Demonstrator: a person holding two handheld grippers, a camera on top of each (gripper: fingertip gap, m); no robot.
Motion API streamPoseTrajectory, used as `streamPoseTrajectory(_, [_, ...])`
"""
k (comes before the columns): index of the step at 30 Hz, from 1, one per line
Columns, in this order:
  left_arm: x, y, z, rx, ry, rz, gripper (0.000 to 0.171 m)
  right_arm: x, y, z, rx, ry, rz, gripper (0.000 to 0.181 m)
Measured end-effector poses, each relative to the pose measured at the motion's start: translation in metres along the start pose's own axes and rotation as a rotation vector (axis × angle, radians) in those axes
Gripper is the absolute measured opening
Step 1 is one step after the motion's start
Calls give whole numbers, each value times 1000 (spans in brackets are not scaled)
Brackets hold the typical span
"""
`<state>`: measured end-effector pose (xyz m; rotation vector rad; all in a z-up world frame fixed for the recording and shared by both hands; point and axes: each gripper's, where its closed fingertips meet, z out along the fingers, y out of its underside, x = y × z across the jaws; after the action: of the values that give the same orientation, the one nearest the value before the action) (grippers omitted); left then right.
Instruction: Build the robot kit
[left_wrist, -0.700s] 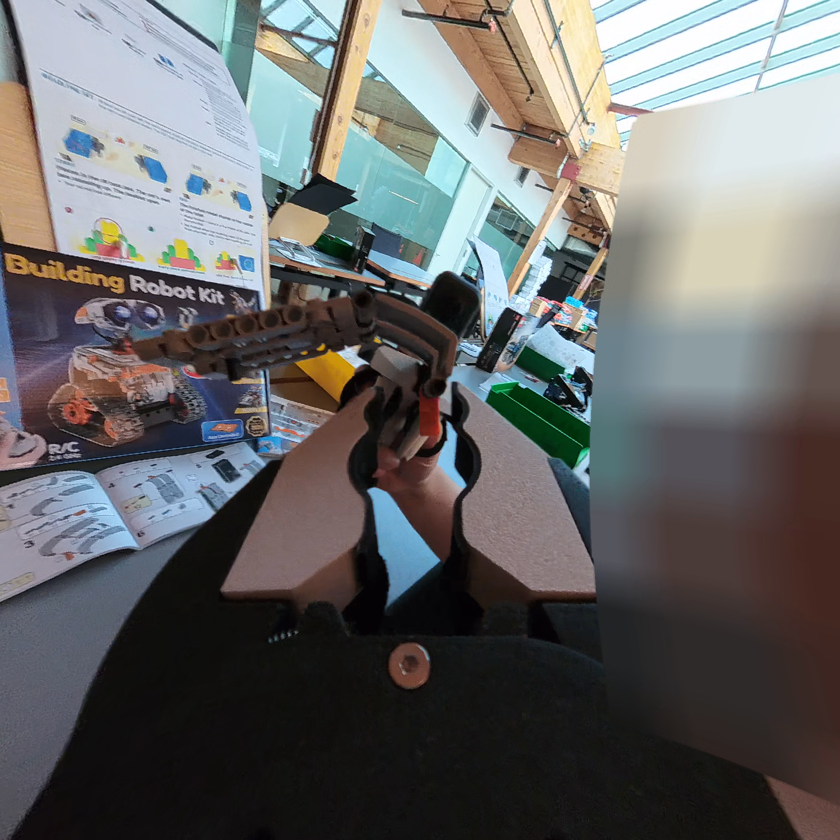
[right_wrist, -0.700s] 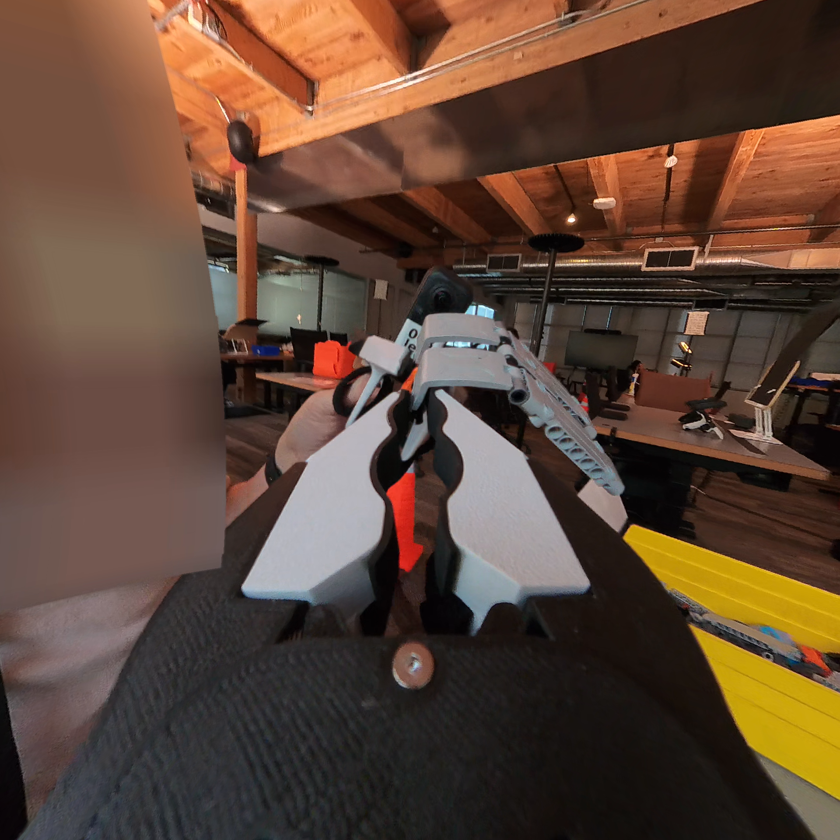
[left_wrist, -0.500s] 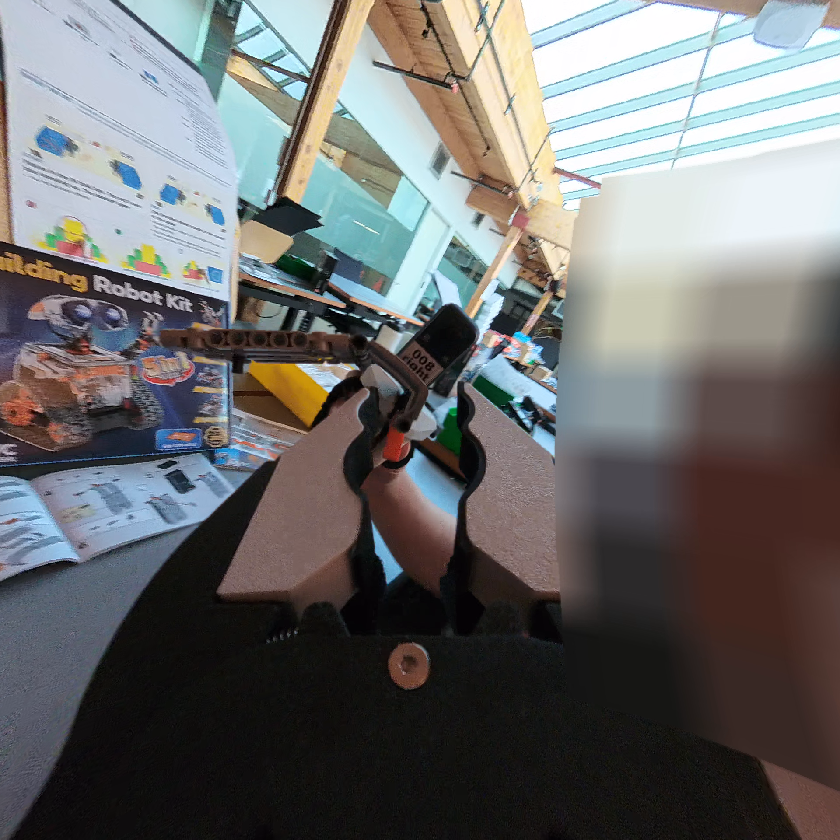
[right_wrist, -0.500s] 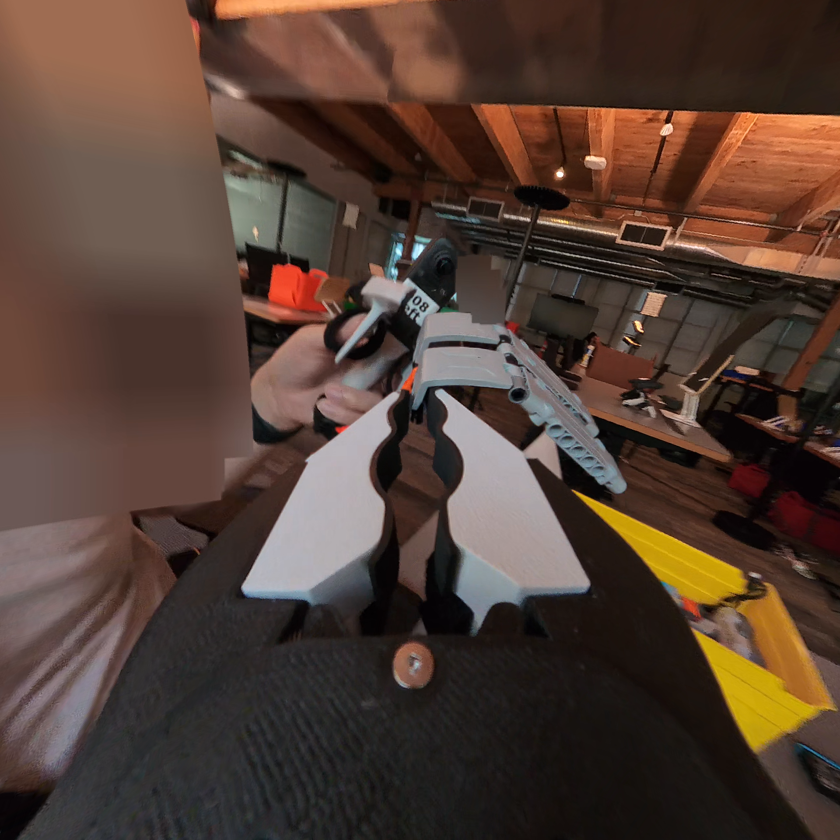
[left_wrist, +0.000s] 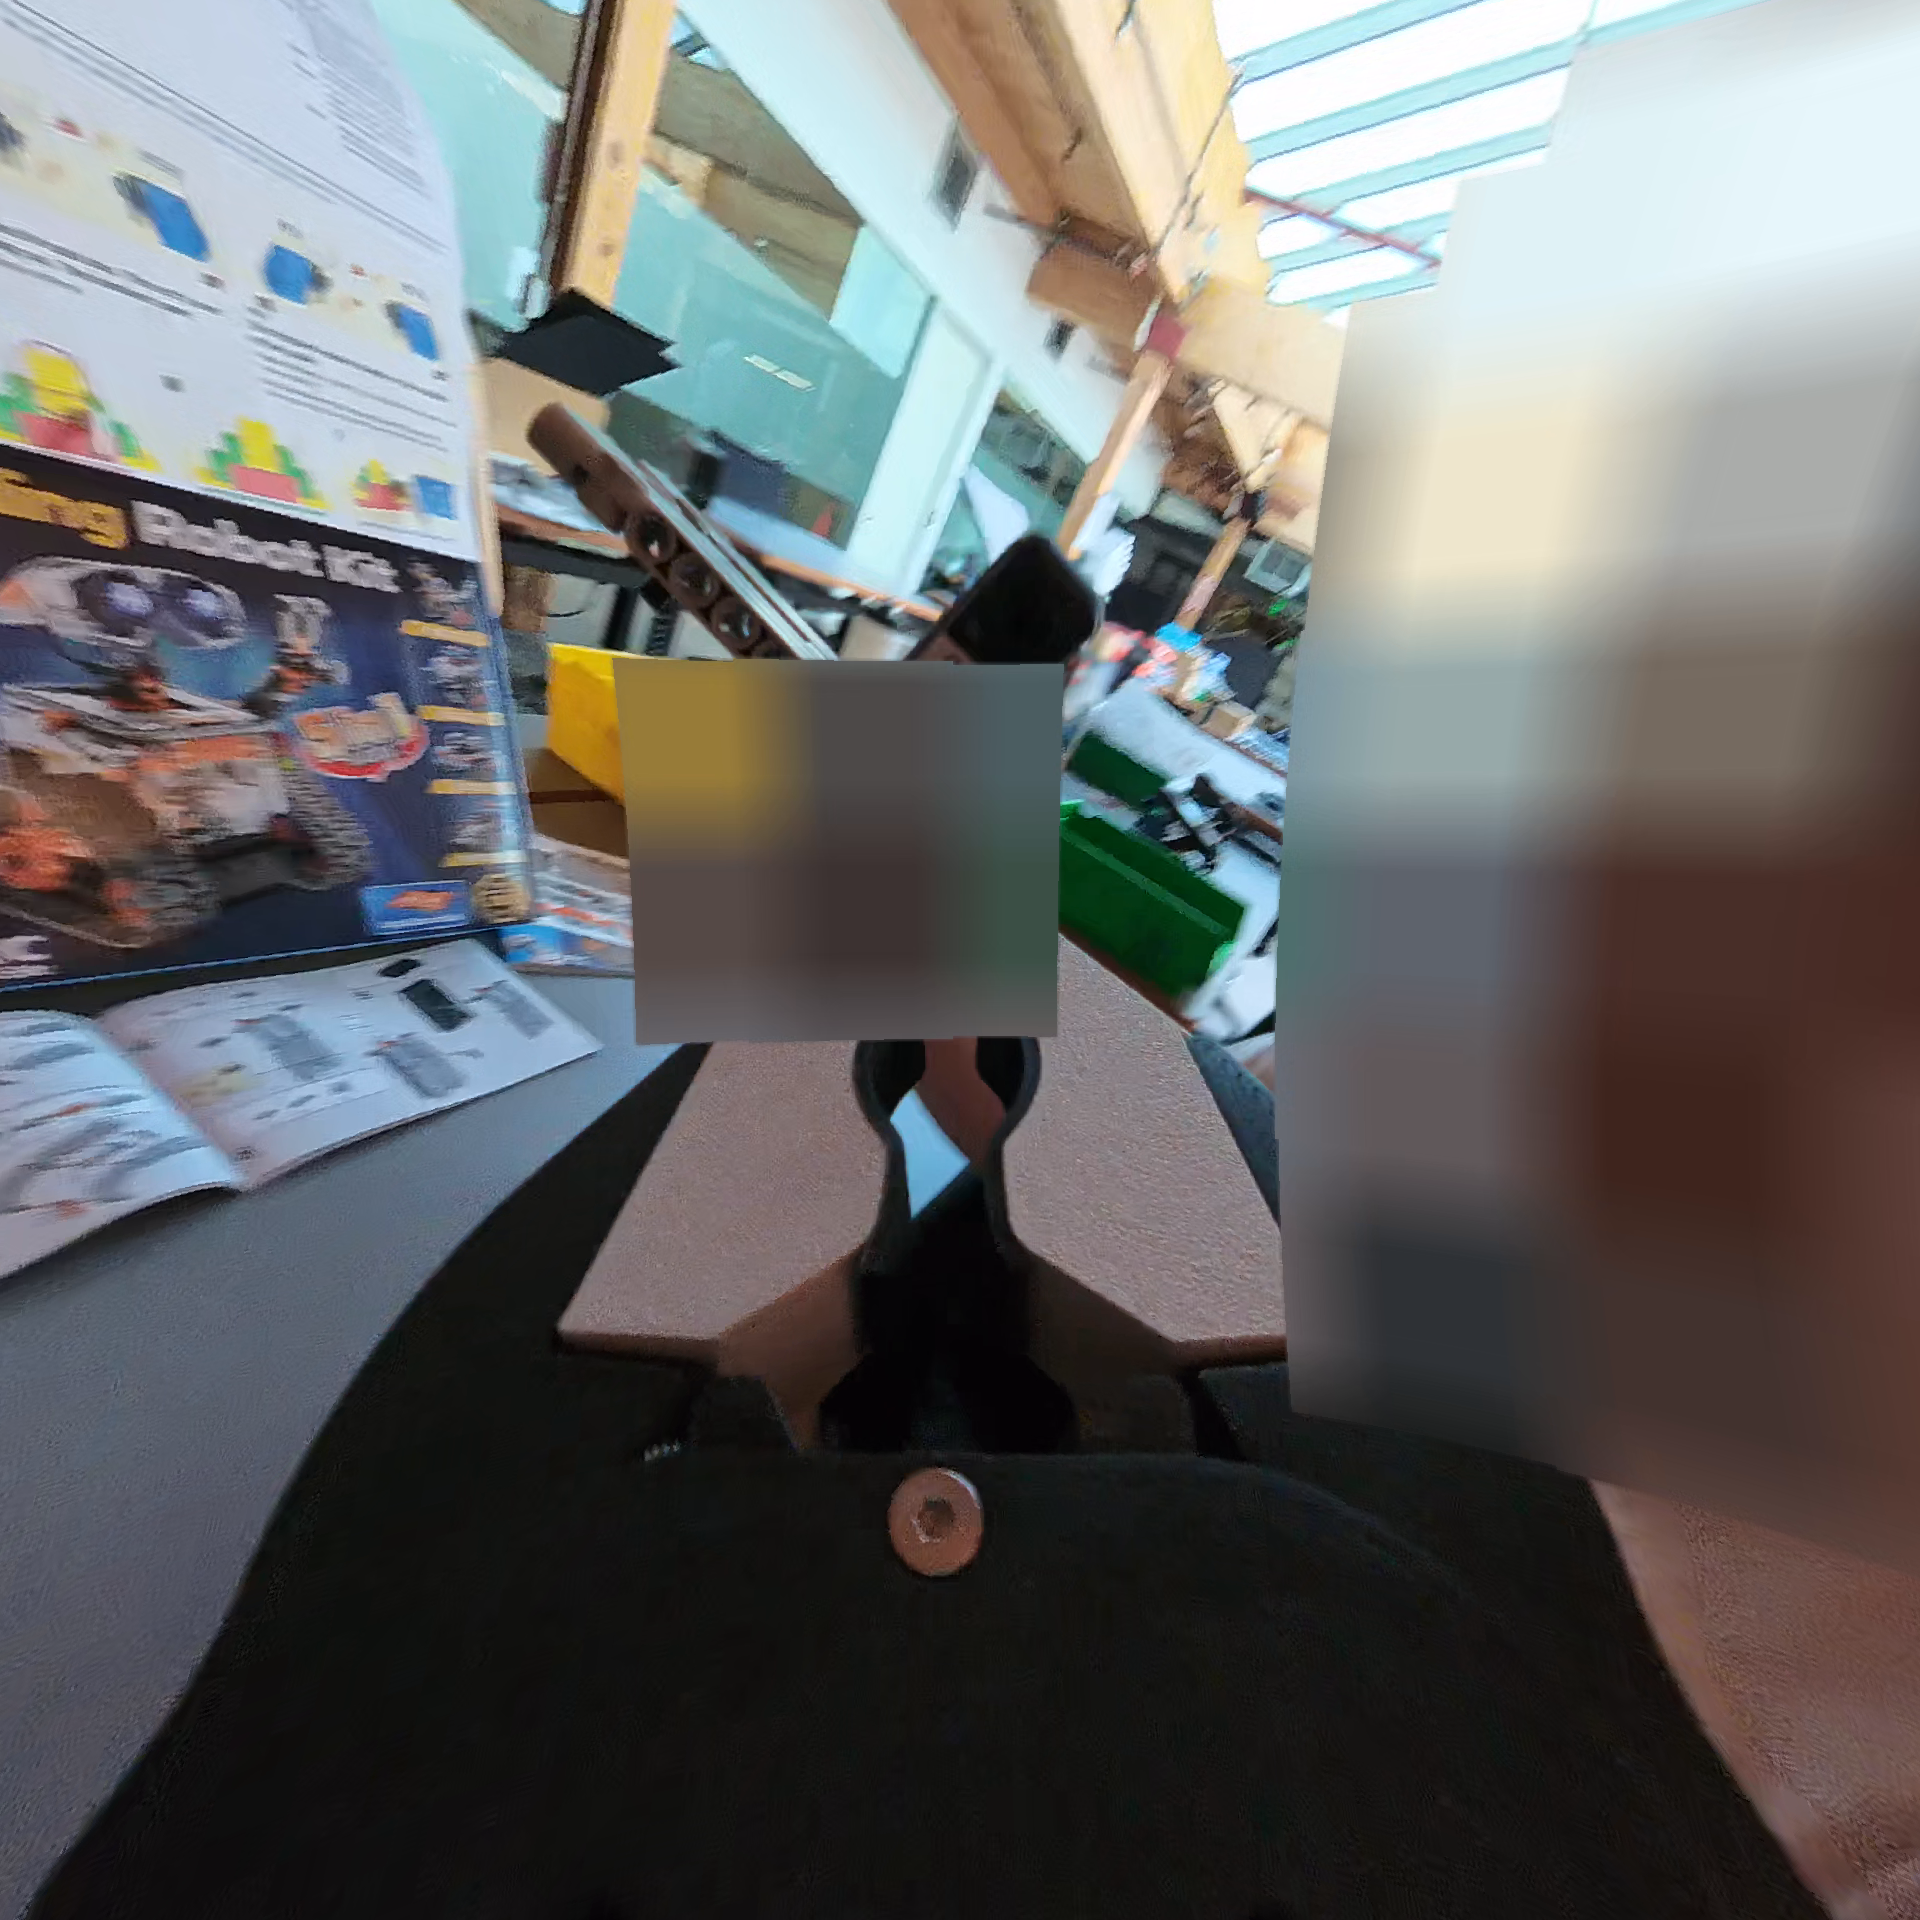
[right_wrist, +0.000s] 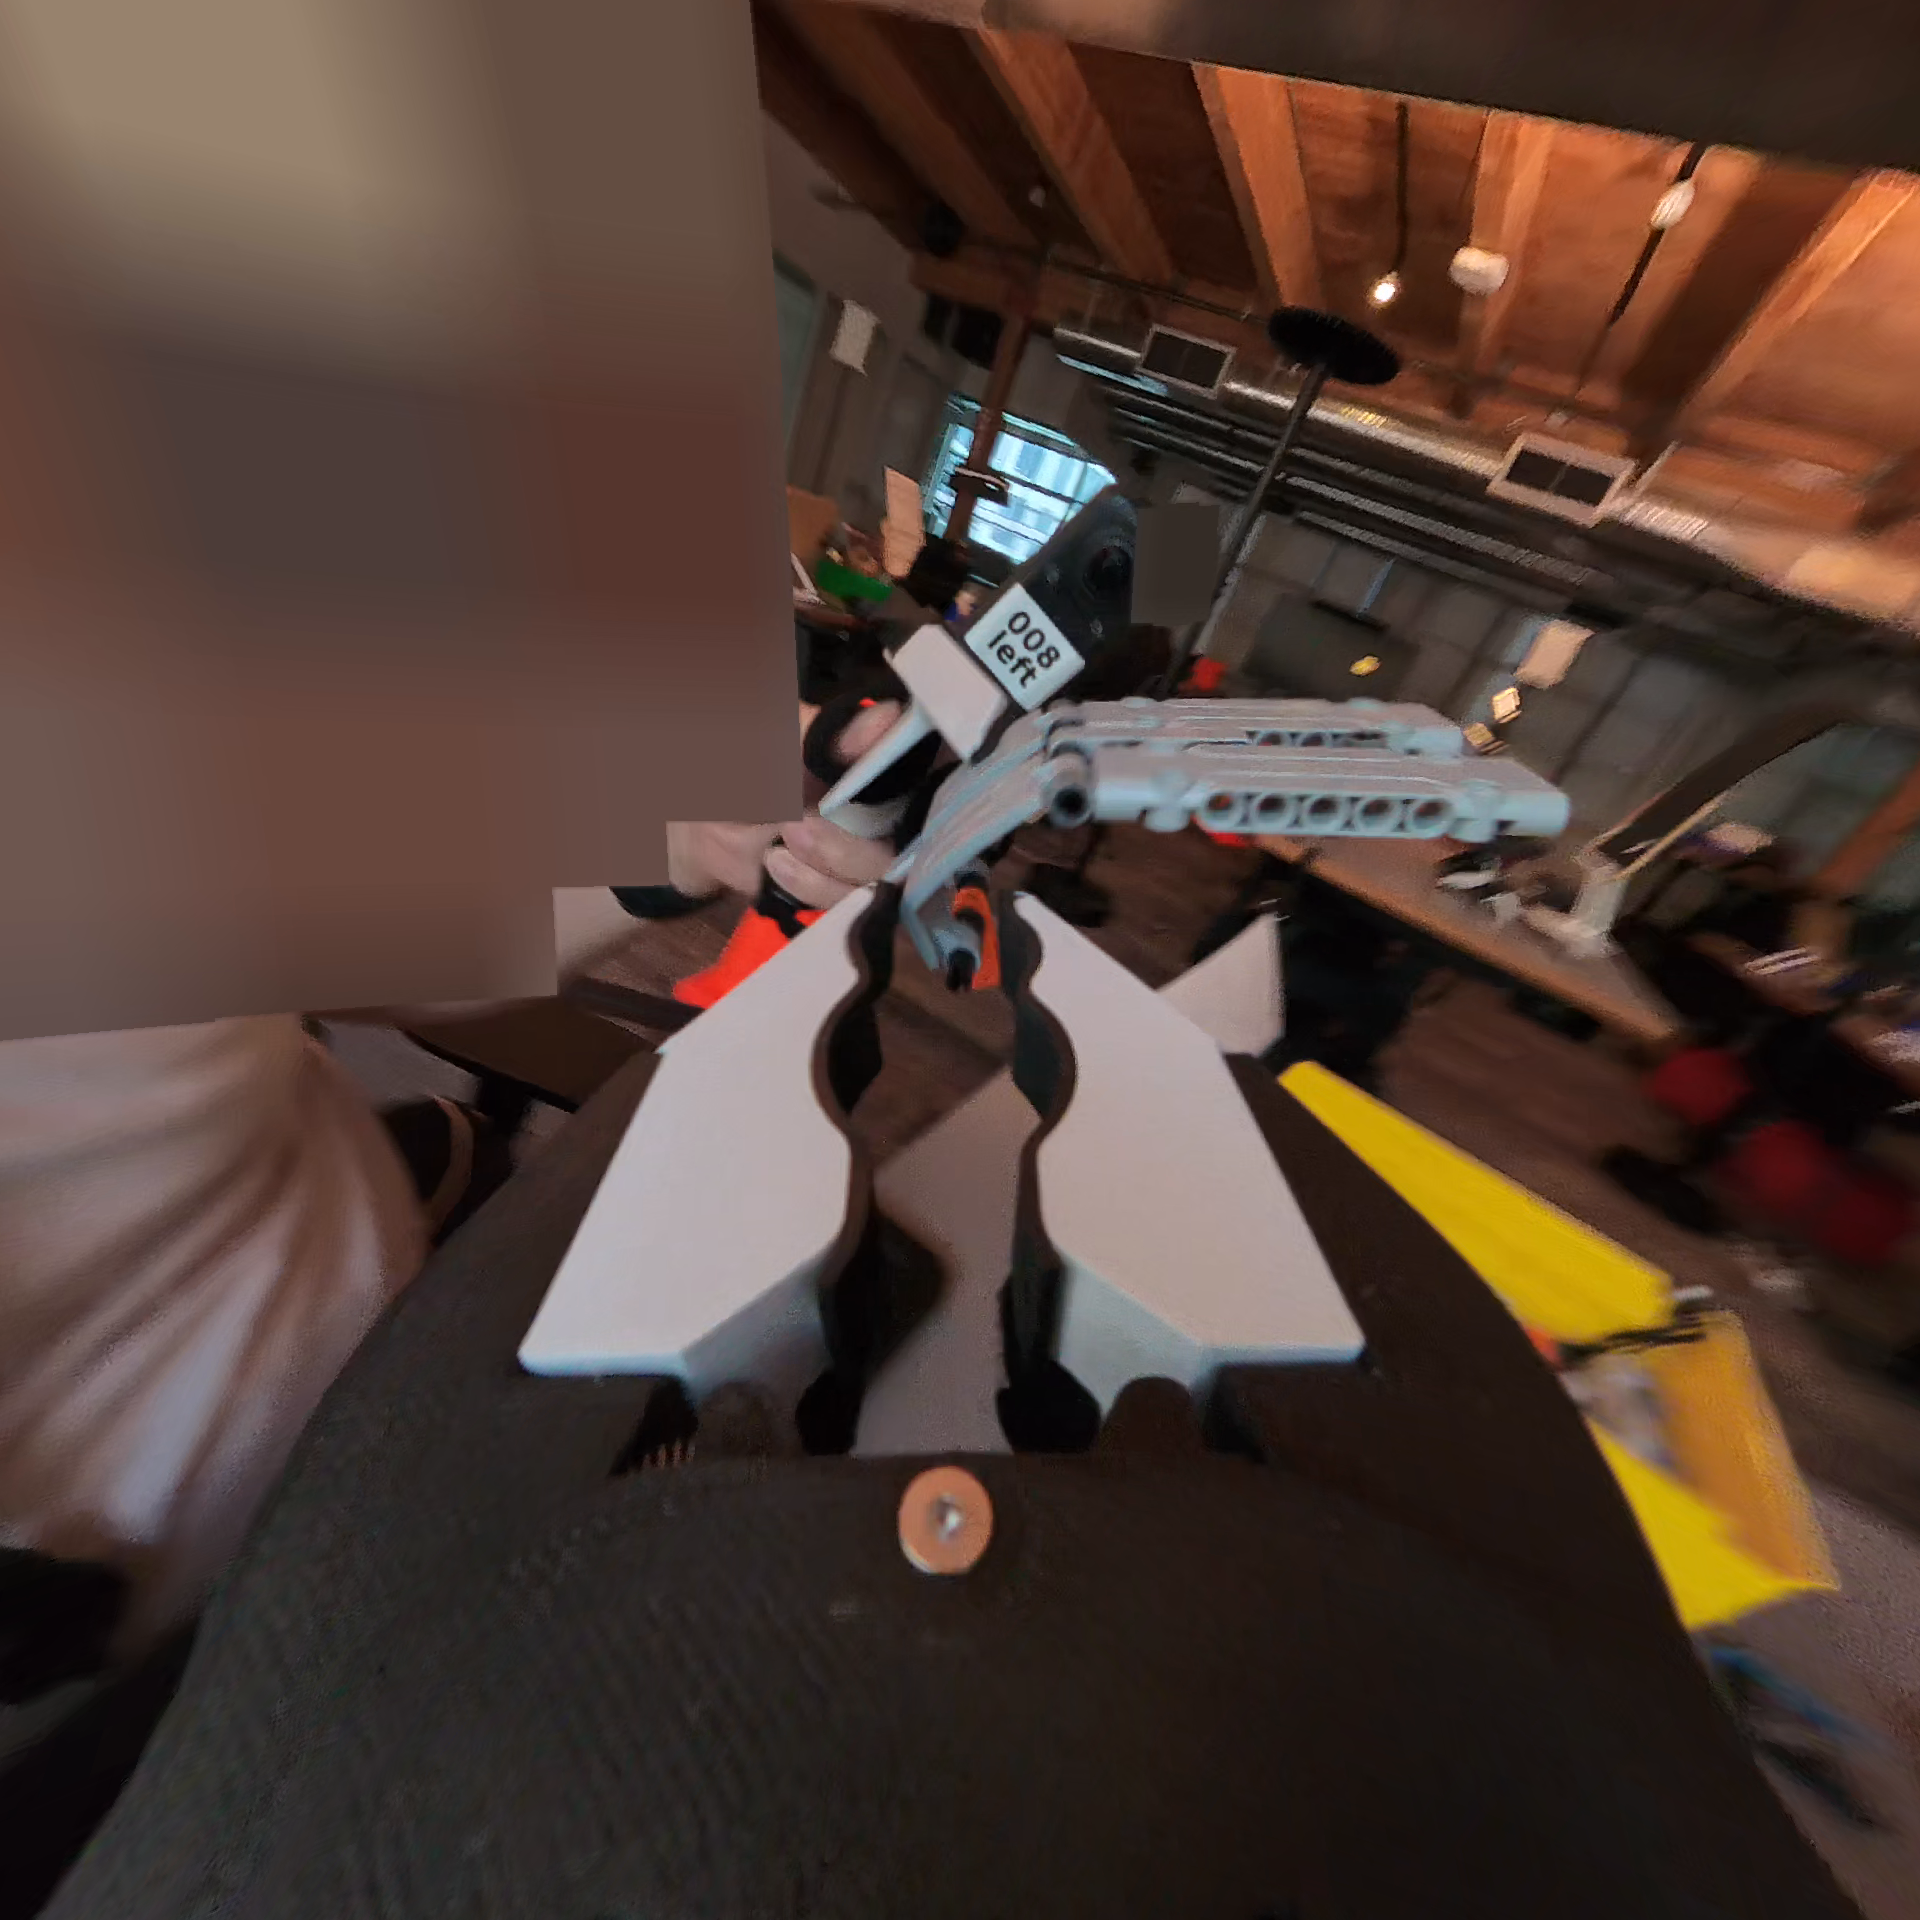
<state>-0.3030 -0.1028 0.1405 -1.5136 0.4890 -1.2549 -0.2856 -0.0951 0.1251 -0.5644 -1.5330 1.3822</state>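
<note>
The grey beam piece (right_wrist: 1299, 800), built from toy bricks, is up in the air between your two tools, well above the table (left_wrist: 208, 1351). Its long holed beams run level toward the right of the right wrist view. Its curved lower end, with a small orange part, hangs down into the mouth of your right tongs (right_wrist: 951, 925).

Your right tongs stand apart, with a clear gap on either side of that lower end, so their white fingers (right_wrist: 727, 1164) are not pinching it.

Your left tongs (left_wrist: 945, 1060) face them from the far side, and your hand (right_wrist: 831, 852) is wrapped around their grip. In the left wrist view the fingers (left_wrist: 769, 1174) lie narrow near their base, but a blurred patch covers the tips. I cannot tell whether they are clamped on the piece, though it seems to hang from that side. One beam of the piece juts up and to the left above the patch.

To the left of your left tongs a toy kit box (left_wrist: 239, 727) stands upright on the table. A printed sheet (left_wrist: 208, 208) stands above it, and an open booklet (left_wrist: 291, 1060) lies flat in front of it. A yellow bin (right_wrist: 1507, 1226) sits low beside your right tongs. A green bin (left_wrist: 1143, 904) lies farther off, beyond your left tongs.
</note>
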Motion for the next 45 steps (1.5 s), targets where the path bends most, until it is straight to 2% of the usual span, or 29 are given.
streamPoseTrajectory(1, [-5, 2, 0, -22, -59, 57, 0, 3, 0, -2, 17, -28, 106, 28])
streamPoseTrajectory(2, [-8, 3, -1, -33, -105, 111, 0, 6, -1, -4, 38, -50, 206, 35])
streamPoseTrajectory(5, [-8, 5, -1, -46, -141, 209, 0, 24, -2, -5, 96, -37, 446, 35])
streamPoseTrajectory(9, [-9, 14, 3, -97, -166, 316, 0, 36, -12, -12, 240, -90, 691, 22])
streamPoseTrajectory(12, [-10, 25, 8, -154, -160, 361, 0, 41, -9, -14, 243, -92, 784, 14])
streamPoseTrajectory(15, [-16, 33, 9, -194, -177, 392, 0, 39, -6, -15, 207, -104, 803, 7])
streamPoseTrajectory(18, [-23, 33, 7, -202, -190, 356, 15, 36, -4, -13, 171, -99, 782, 5])
streamPoseTrajectory(23, [-11, 7, 5, -73, -85, 220, 35, 23, 2, -5, 92, -120, 722, 5])
streamPoseTrajectory(26, [-14, -4, 1, -30, -120, 234, 26, 17, 10, 1, 20, -115, 674, 5])
streamPoseTrajectory(28, [-14, -8, -1, -16, -138, 244, 4, 14, 12, 4, -3, -108, 638, 5])
streamPoseTrajectory(30, [-14, -8, -2, -26, -147, 235, 5, 15, 9, 4, 4, -93, 608, 5])
streamPoseTrajectory(34, [-11, -7, -1, -39, -161, 249, 5, 24, -9, -3, 109, -54, 610, 5])
streamPoseTrajectory(45, [-9, 1, 7, -92, -159, 223, 5, 16, -6, -6, 28, -77, 638, 5])
